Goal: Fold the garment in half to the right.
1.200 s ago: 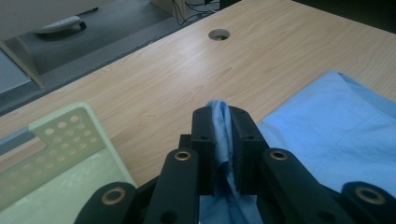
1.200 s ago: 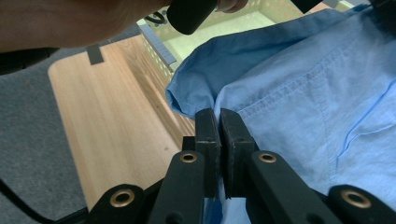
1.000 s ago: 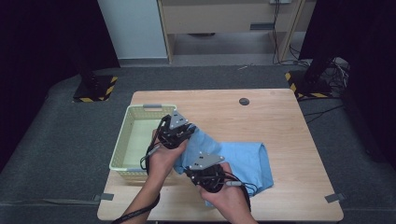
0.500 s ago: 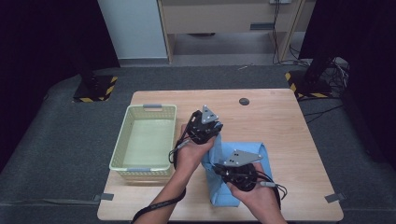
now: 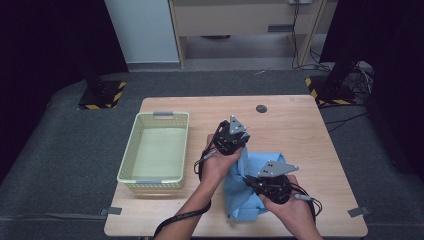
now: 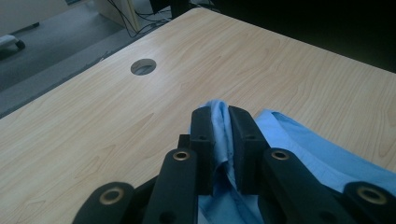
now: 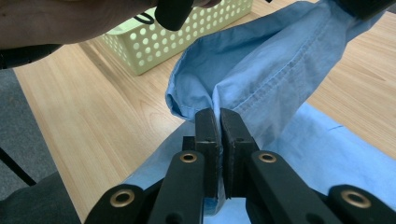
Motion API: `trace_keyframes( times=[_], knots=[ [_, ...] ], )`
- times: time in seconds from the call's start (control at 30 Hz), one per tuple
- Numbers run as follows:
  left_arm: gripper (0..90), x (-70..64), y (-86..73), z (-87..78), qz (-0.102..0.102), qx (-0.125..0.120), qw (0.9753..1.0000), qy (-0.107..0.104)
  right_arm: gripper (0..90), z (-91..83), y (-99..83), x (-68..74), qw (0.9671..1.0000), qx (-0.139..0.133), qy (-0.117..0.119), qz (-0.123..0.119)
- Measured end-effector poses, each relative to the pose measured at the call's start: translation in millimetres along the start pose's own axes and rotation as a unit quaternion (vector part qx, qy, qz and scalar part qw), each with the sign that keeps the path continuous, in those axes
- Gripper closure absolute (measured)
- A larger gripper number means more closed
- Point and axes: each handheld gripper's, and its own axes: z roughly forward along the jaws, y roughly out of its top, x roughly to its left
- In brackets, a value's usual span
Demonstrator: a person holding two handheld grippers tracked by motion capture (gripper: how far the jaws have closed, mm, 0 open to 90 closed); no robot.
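Observation:
A light blue shirt point(image 5: 245, 195) lies bunched on the wooden table point(image 5: 295, 130), partly lifted between both hands. My left gripper point(image 5: 239, 143) is shut on a fold of the blue shirt point(image 6: 219, 122), the cloth pinched between its black jaws, just above the table near its middle. My right gripper point(image 5: 252, 181) is shut on another fold of the shirt point(image 7: 275, 70), nearer the front edge; the cloth stretches up and away from its jaws toward the left hand point(image 7: 70, 21).
A pale green perforated basket point(image 5: 156, 150) stands at the table's left side and looks bare inside; its wall point(image 7: 140, 51) appears behind the shirt. A round cable hole point(image 5: 261, 108) sits near the table's far edge. Yellow-black striped stand feet point(image 5: 102, 97) rest on the grey floor.
Both grippers have carried the shirt rightward from beside the basket toward the table's middle, then eased slightly back left. The cloth is more bunched and folded over than before.

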Motion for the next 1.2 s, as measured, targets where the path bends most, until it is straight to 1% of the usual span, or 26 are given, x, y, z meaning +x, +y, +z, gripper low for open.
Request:
trace_keyframes(
  times=[0.1, 0.27, 0.4, 0.5, 0.57, 0.6, 0.63, 0.67, 0.7, 0.77, 0.8, 0.83, 0.9, 1.0, 1.07, 1.2],
  knots=[
    [80.8, 0.3, -1.8, 6.4, -0.002, 0.004, 1.0, -0.005, 86.9, -1.4, -3.0, -3.7, 1.0, 0.004, -0.005, -0.003],
    [80.6, -0.5, -4.5, 18.6, -0.004, 0.004, 0.9999, -0.014, 86.9, -1.2, -11.6, -12.4, 0.9998, 0.01, -0.014, 0.006],
    [80.2, -3.8, -6.4, 29.3, -0.004, 0.007, 0.9998, -0.019, 86.9, -0.2, -18.6, -16.6, 0.9997, 0.012, -0.02, 0.011],
    [79.5, -7.4, -6.5, 37.8, 0.001, 0.011, 0.9997, -0.023, 86.9, 0.1, -24.0, -19.4, 0.9995, 0.013, -0.024, 0.013],
    [77.3, -9.6, -6.5, 43.2, 0.002, 0.012, 0.9996, -0.026, 86.9, 0.8, -28.4, -21.0, 0.9994, 0.013, -0.026, 0.016],
    [74.5, -10.7, -6.8, 46.0, 0.002, 0.012, 0.9996, -0.025, 86.9, 2.0, -31.1, -21.6, 0.9994, 0.015, -0.028, 0.016],
    [69.6, -11.4, -7.3, 48.6, 0.0, 0.012, 0.9997, -0.021, 86.9, 3.6, -33.8, -22.1, 0.9993, 0.019, -0.029, 0.015],
    [65.0, -11.9, -8.0, 50.4, -0.002, 0.012, 0.9997, -0.021, 86.9, 5.5, -36.6, -22.6, 0.9992, 0.021, -0.03, 0.014],
    [64.1, -12.5, -8.6, 51.6, -0.001, 0.011, 0.9996, -0.024, 86.9, 7.4, -39.3, -23.2, 0.9991, 0.023, -0.03, 0.016],
    [58.8, -13.6, -9.5, 52.1, 0.002, 0.011, 0.9997, -0.023, 86.9, 11.1, -44.1, -25.0, 0.9989, 0.03, -0.034, 0.015],
    [54.7, -13.6, -9.9, 51.1, -0.001, 0.01, 0.9997, -0.022, 86.9, 12.4, -46.3, -26.6, 0.9988, 0.031, -0.036, 0.015],
    [52.4, -13.4, -10.5, 49.7, -0.003, 0.008, 0.9997, -0.024, 86.9, 13.3, -48.2, -28.3, 0.9986, 0.032, -0.037, 0.02],
    [52.6, -12.8, -11.7, 45.9, -0.004, 0.006, 0.9996, -0.026, 86.9, 14.4, -51.8, -31.2, 0.9982, 0.033, -0.041, 0.026],
    [49.6, -11.6, -15.0, 38.1, -0.009, 0.0, 0.9996, -0.025, 86.7, 14.5, -56.0, -32.7, 0.998, 0.033, -0.043, 0.033],
    [48.7, -11.5, -18.7, 32.0, -0.008, -0.003, 0.9996, -0.026, 86.6, 14.2, -57.8, -32.4, 0.9979, 0.031, -0.045, 0.036],
    [43.7, -12.0, -29.2, 21.9, -0.008, -0.004, 0.9996, -0.028, 86.0, 13.2, -61.5, -31.6, 0.9976, 0.032, -0.047, 0.039]
  ],
)
